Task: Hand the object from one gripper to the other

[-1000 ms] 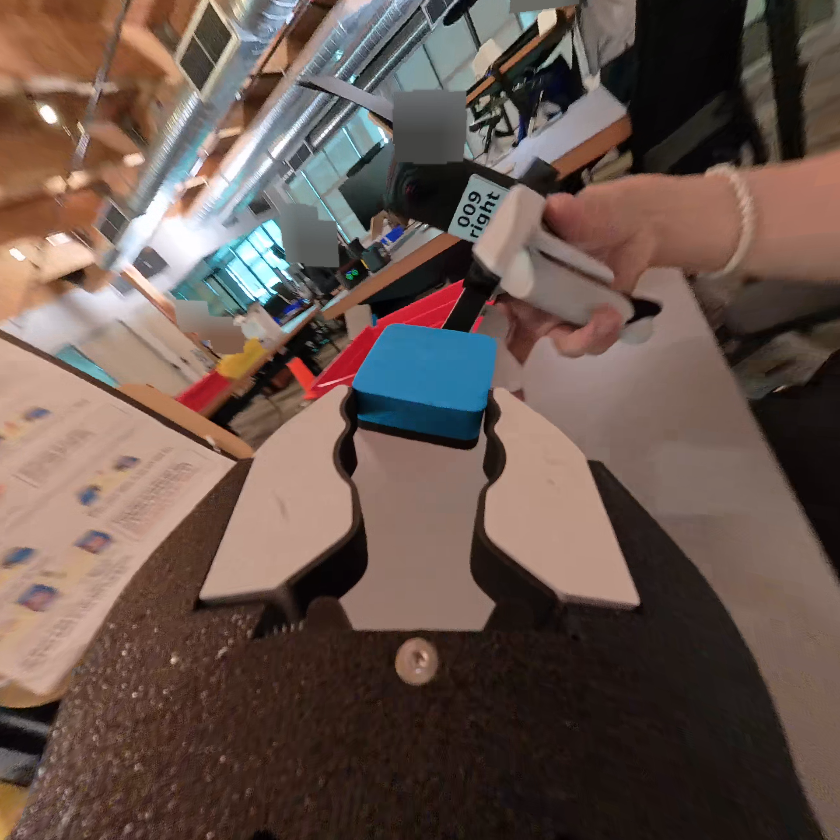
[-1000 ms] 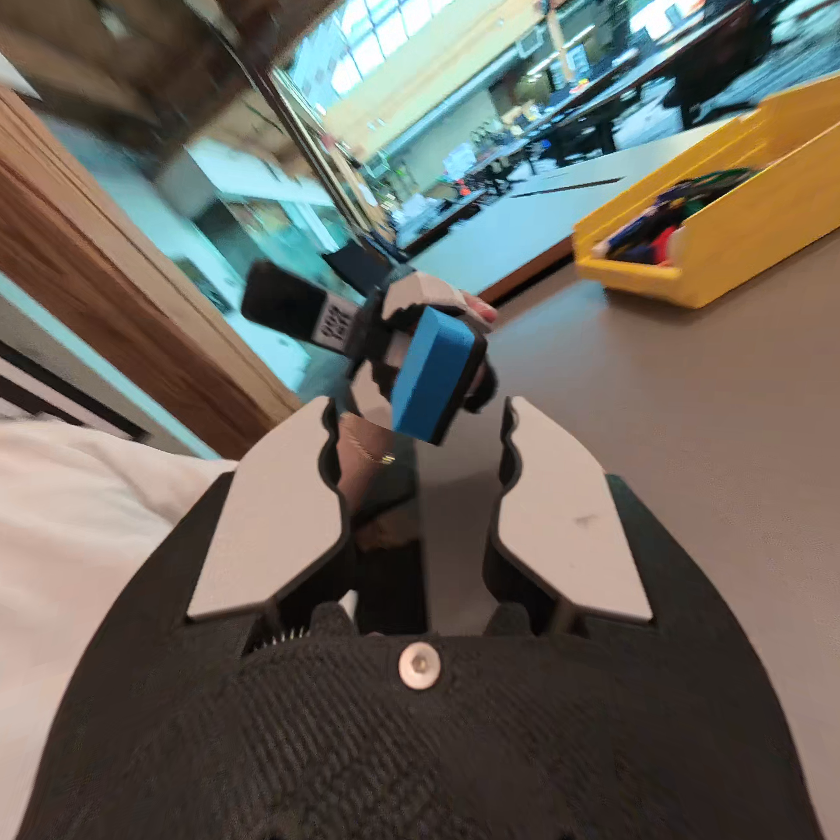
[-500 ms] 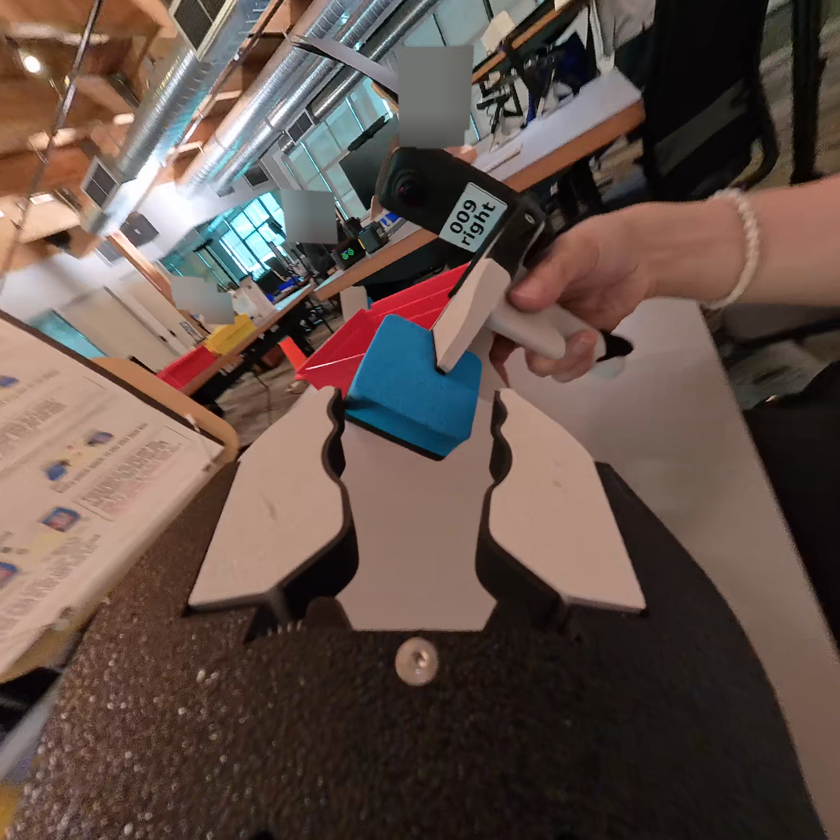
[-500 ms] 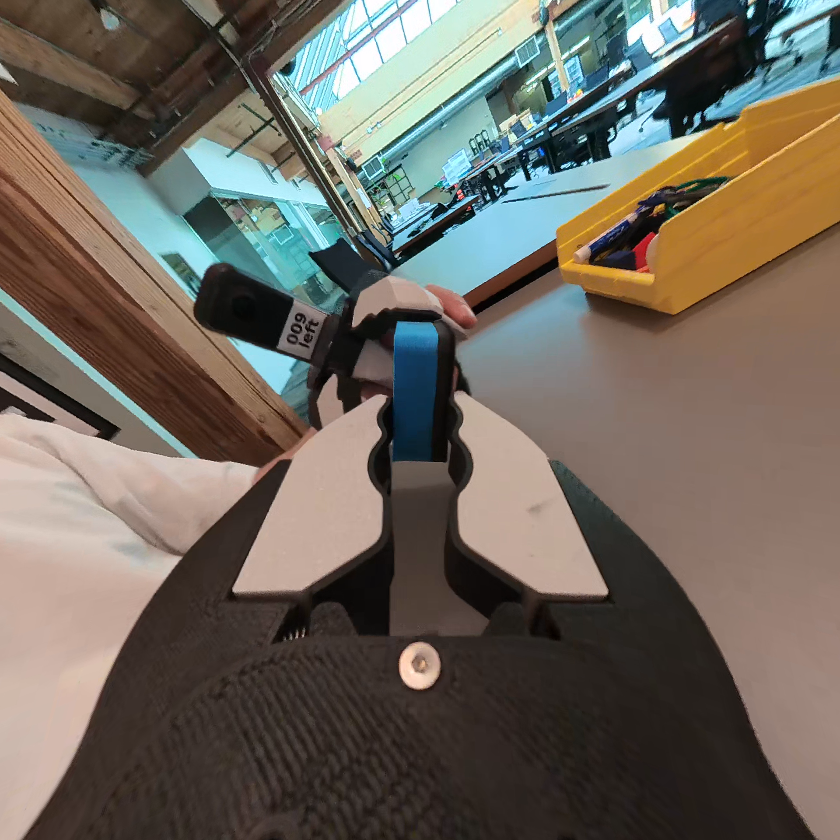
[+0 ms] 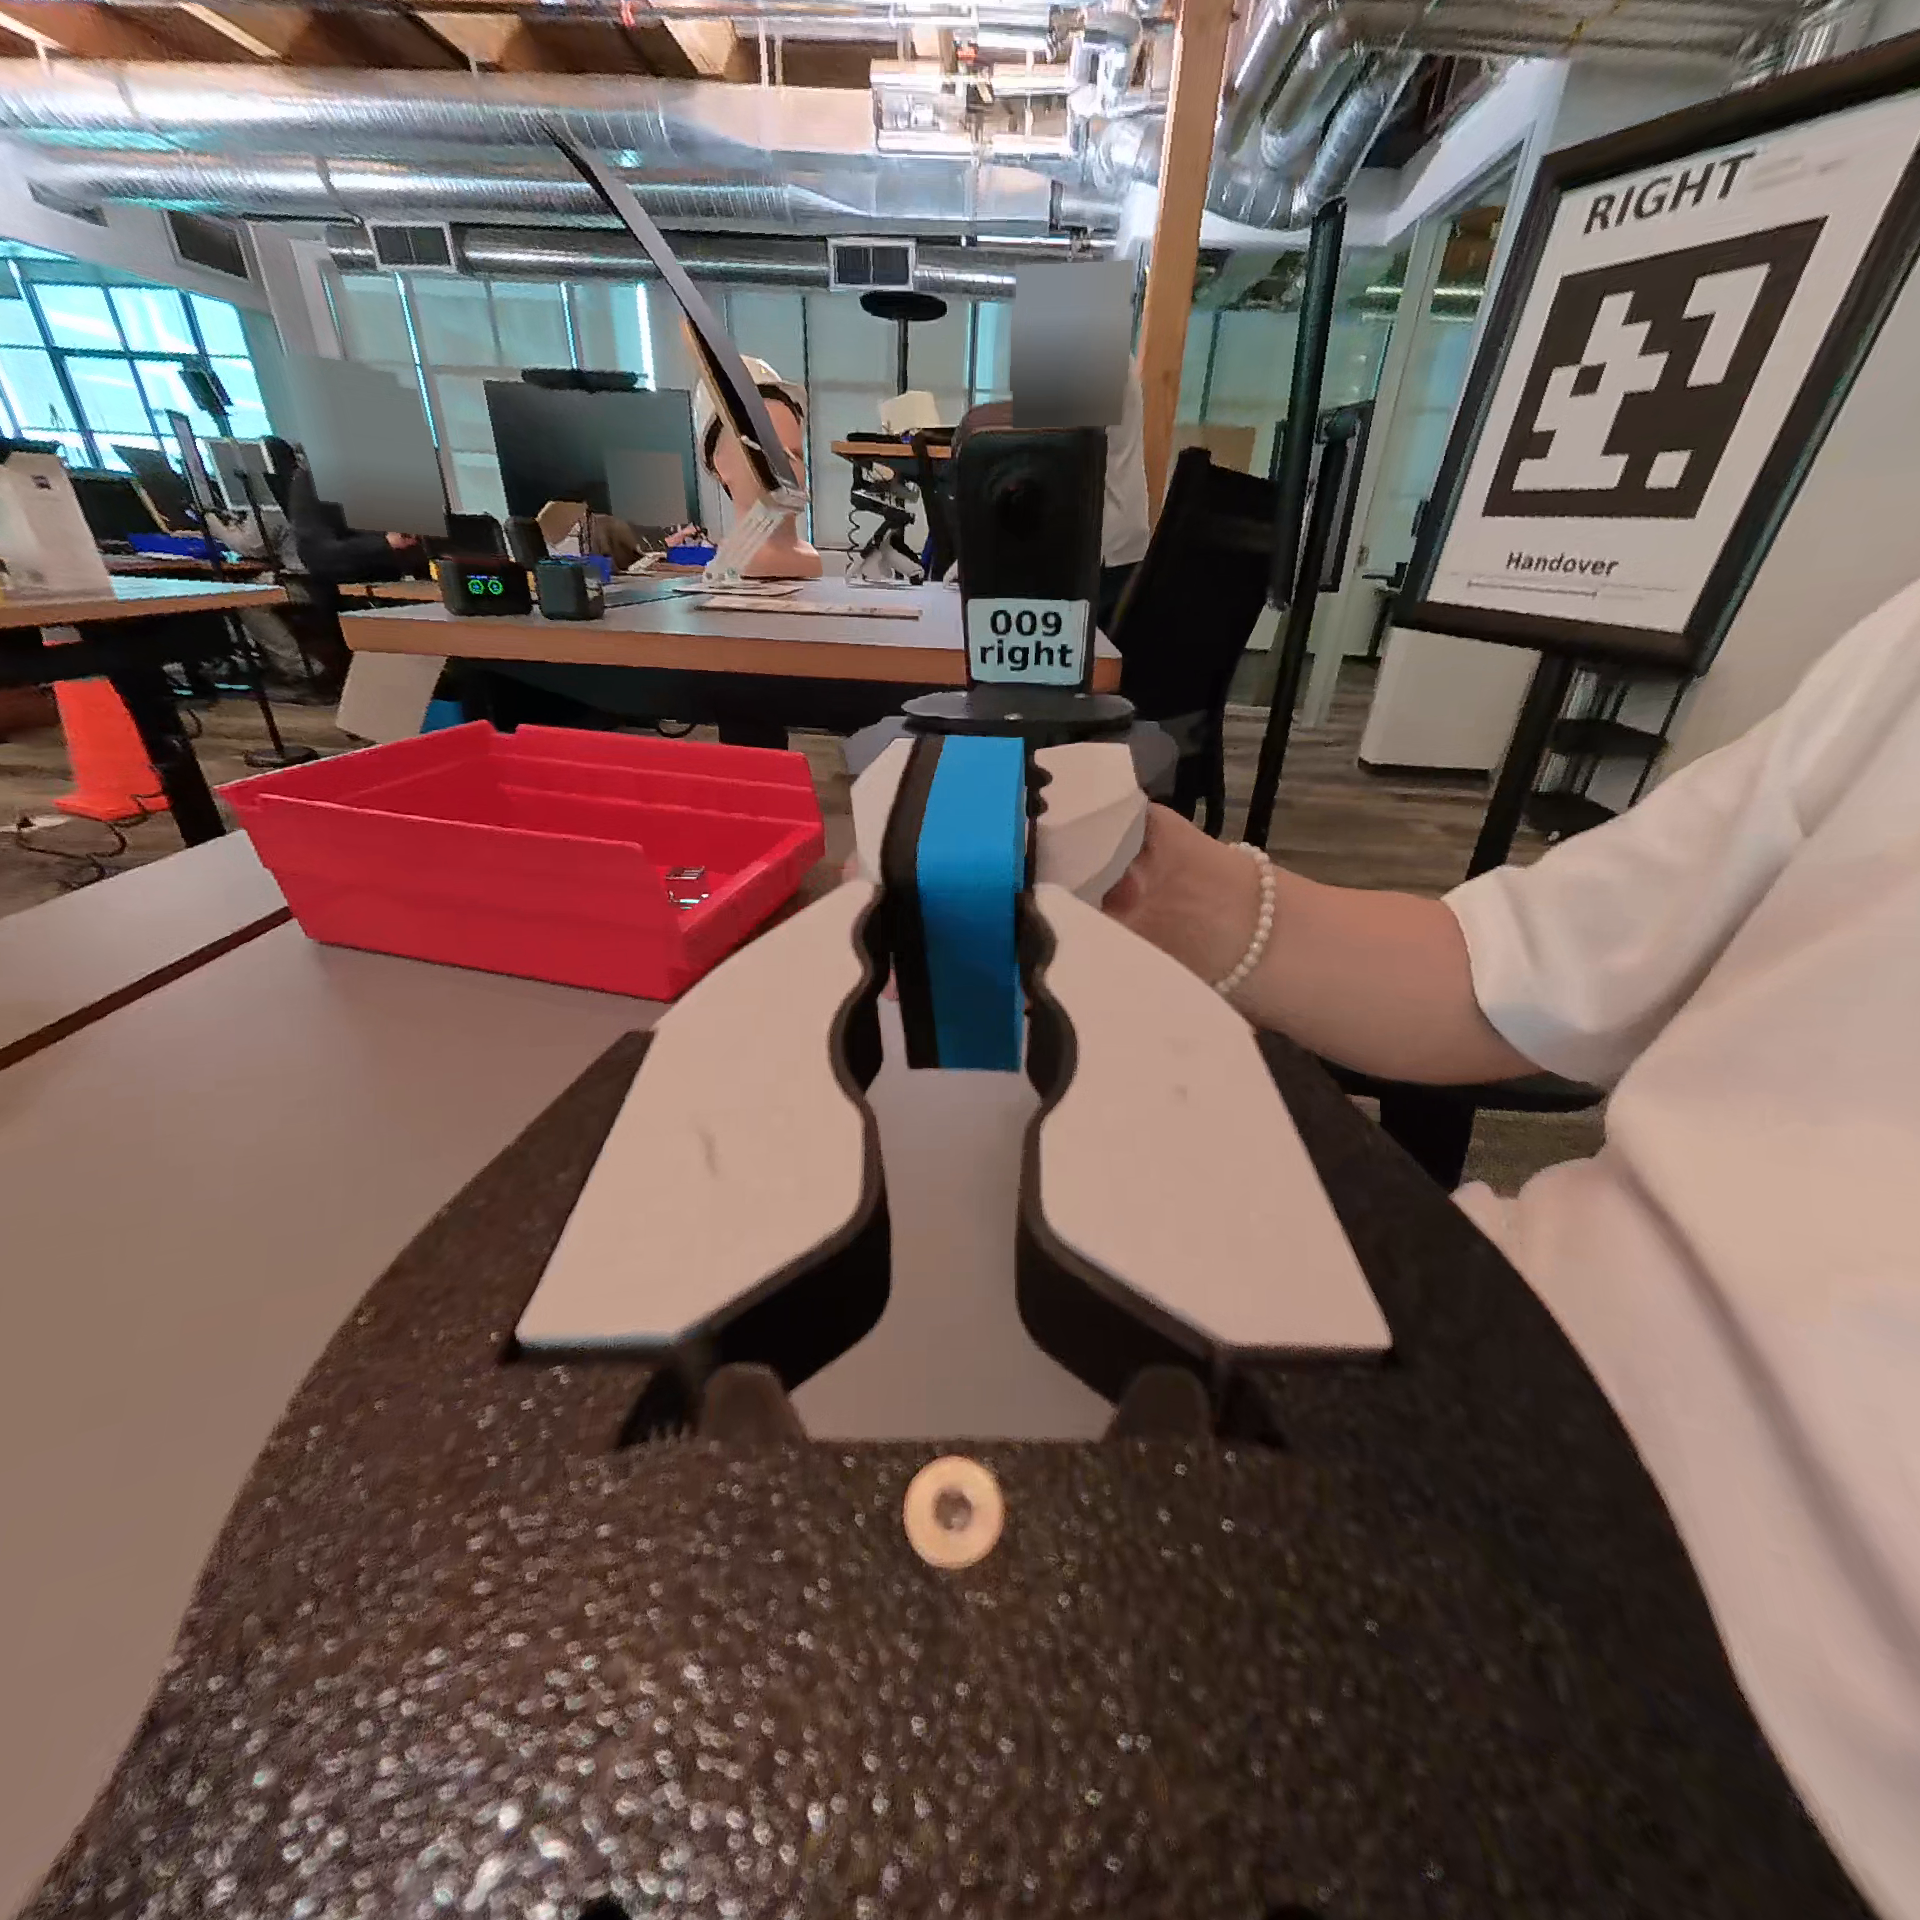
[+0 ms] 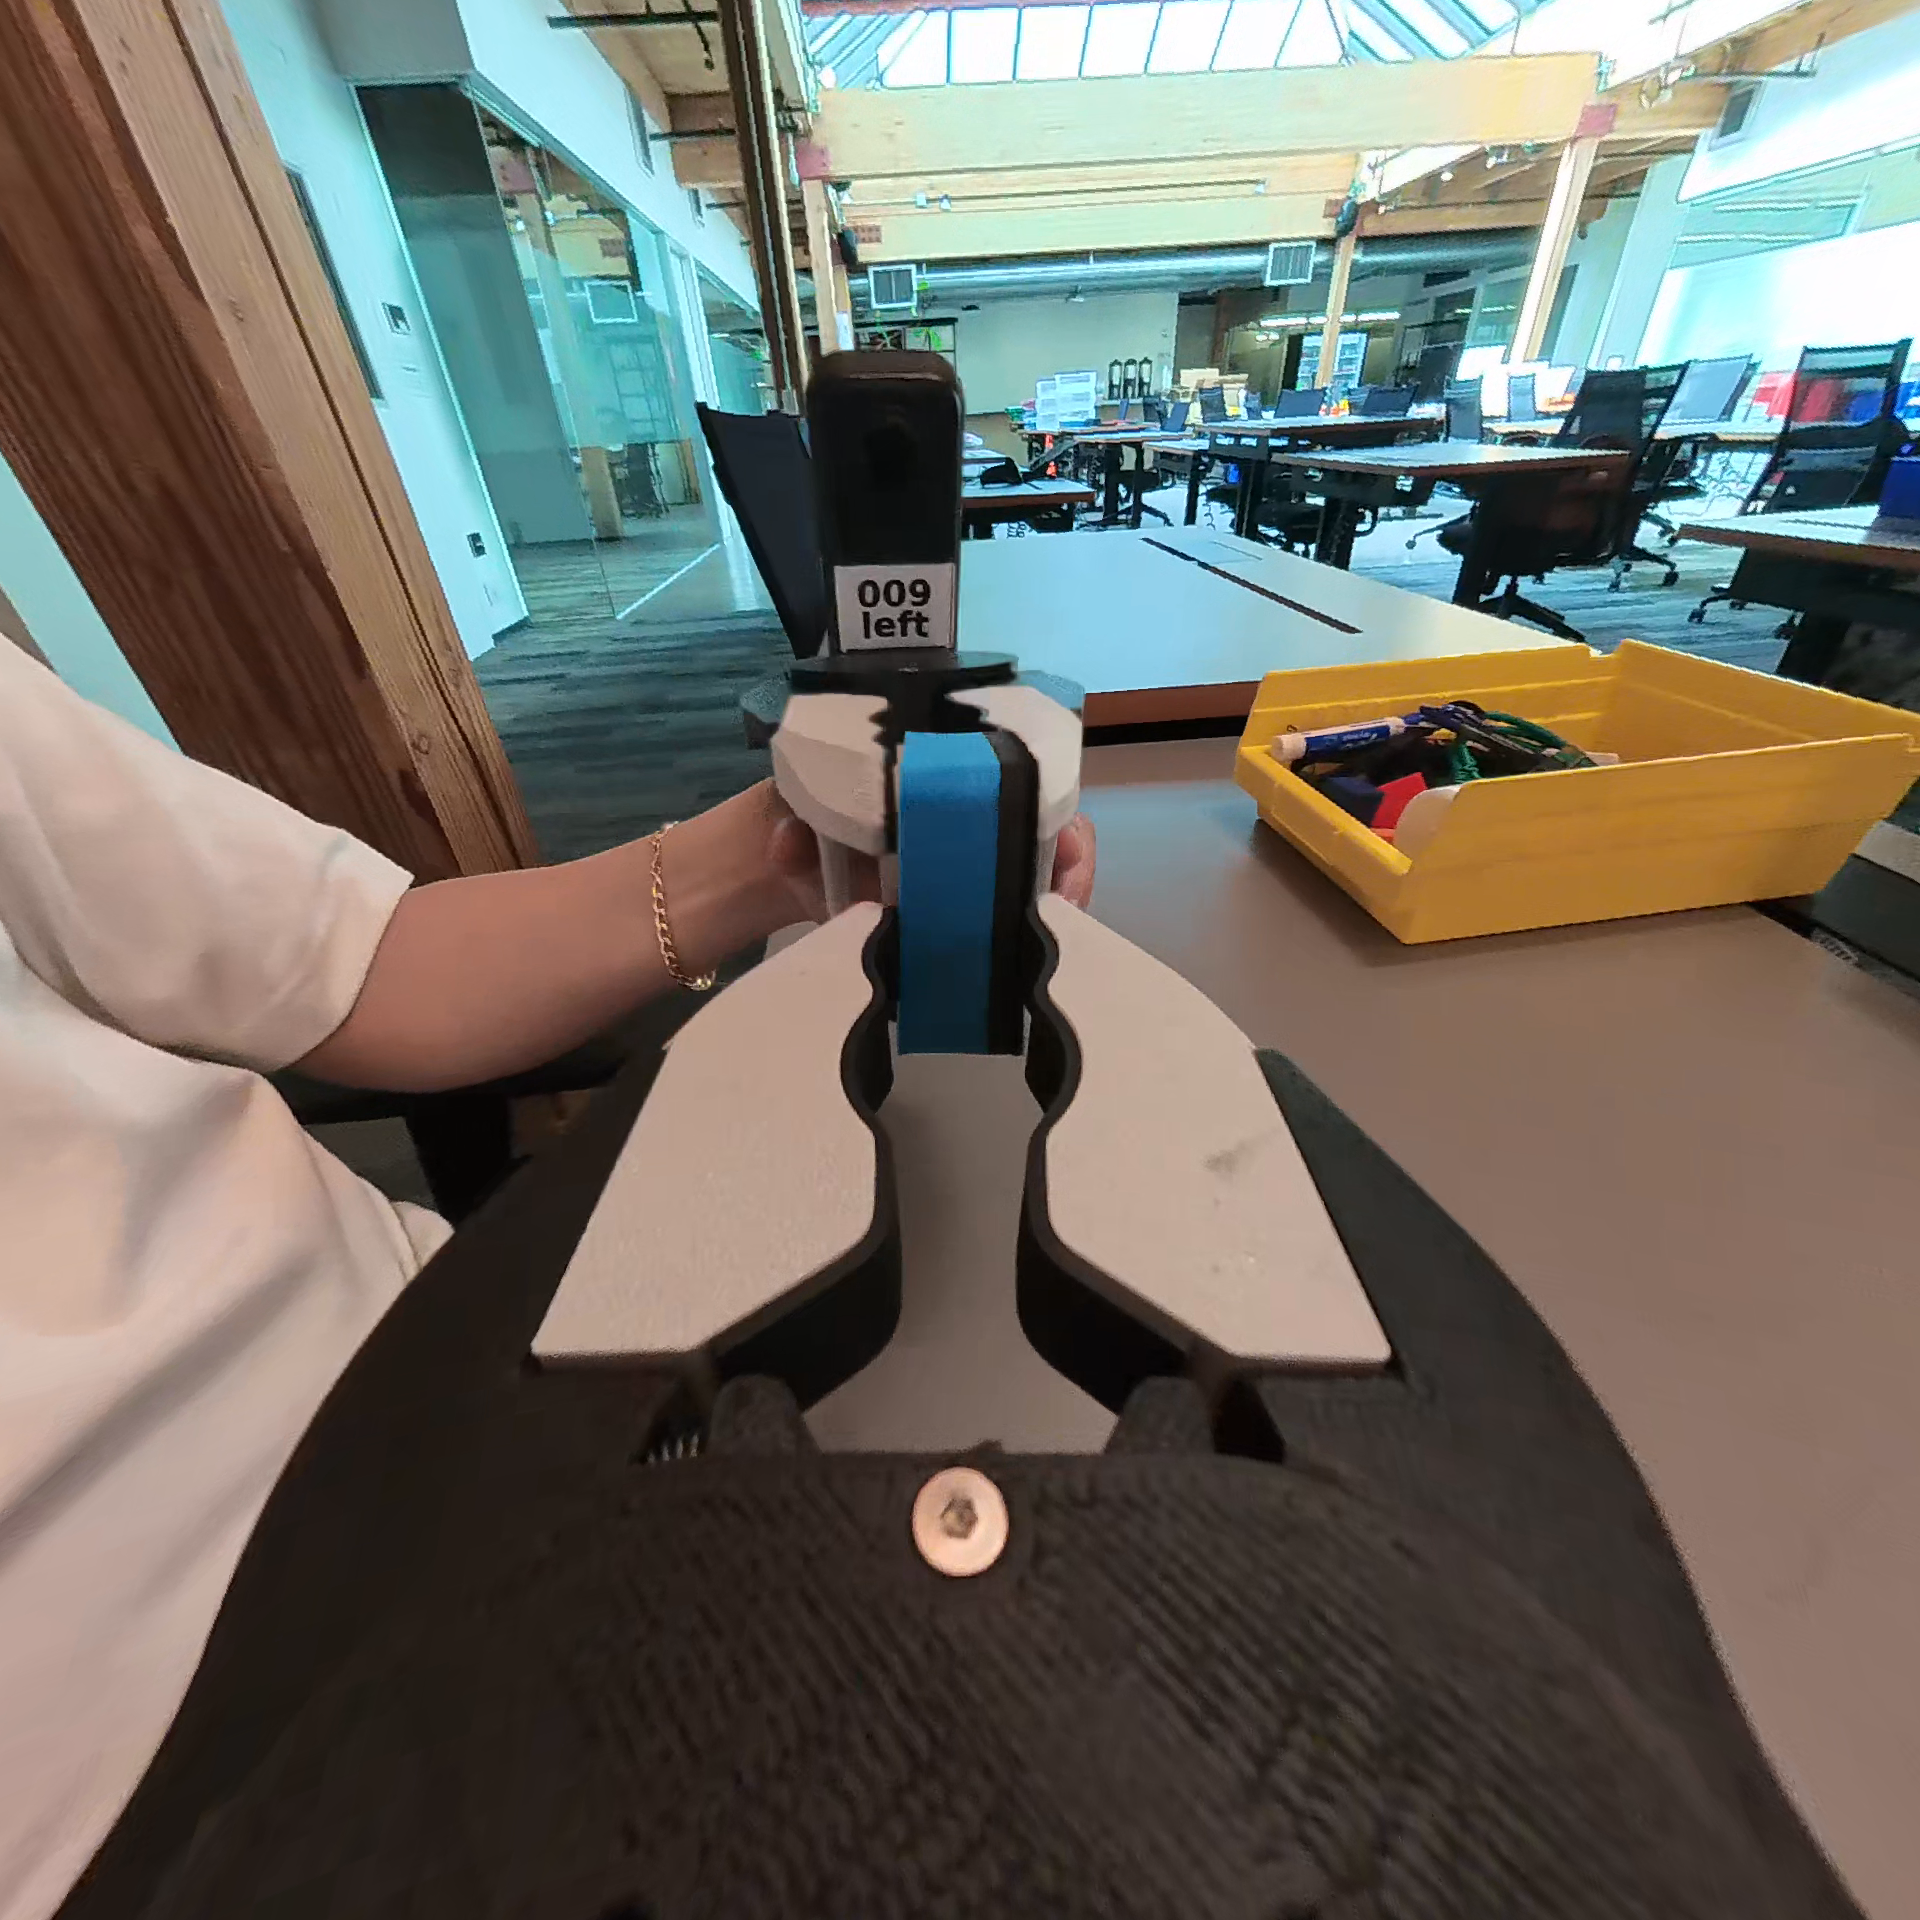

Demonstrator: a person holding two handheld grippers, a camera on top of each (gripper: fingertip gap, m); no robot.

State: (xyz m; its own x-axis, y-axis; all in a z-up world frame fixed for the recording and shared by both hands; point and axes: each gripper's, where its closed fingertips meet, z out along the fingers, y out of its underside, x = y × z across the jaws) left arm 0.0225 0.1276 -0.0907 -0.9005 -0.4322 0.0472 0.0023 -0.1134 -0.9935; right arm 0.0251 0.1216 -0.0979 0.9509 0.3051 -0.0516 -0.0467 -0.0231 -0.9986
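Open-plan workshop here: long grey-topped wooden desks (image 6: 1226, 613), black office chairs (image 6: 1839, 436), silver ceiling ducts (image 5: 416, 114), tall windows (image 5: 94, 374), a bright skylight (image 6: 1143, 42) overhead.

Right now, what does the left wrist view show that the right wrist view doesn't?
Only the left wrist view shows the red bin on the table, the framed sign on a stand, and a pearl bracelet. Only the right wrist view shows the yellow bin of items and a gold bracelet. Both show the blue block upright between the two facing grippers, left and right.
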